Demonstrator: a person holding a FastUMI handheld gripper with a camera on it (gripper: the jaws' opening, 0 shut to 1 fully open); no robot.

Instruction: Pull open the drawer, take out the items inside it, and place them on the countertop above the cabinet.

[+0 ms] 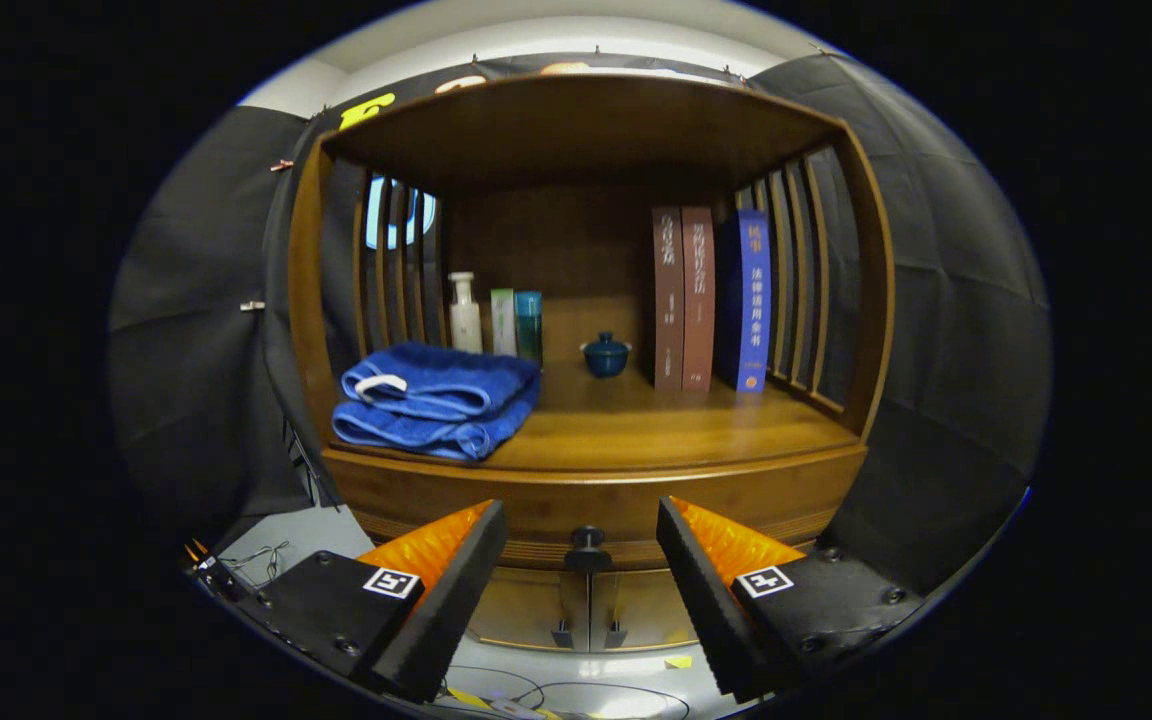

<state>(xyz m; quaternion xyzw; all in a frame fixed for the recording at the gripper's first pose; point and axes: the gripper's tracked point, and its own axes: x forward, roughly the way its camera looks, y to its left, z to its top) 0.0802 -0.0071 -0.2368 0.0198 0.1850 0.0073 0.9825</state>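
A wooden cabinet stands ahead, its drawer front (596, 500) closed under the countertop (636, 425). A dark round knob (587, 545) sticks out from the drawer's middle. My gripper (581, 540) is open, and the knob sits between its two fingertips, slightly beyond them. Nothing is held. What lies inside the drawer is hidden.
On the countertop lie a folded blue towel (436, 398) at the left, bottles (496, 320) behind it, a small blue lidded cup (606, 355) in the middle and three upright books (711, 300) at the right. Two lower doors (591, 610) sit beneath the drawer. Cables lie on the floor.
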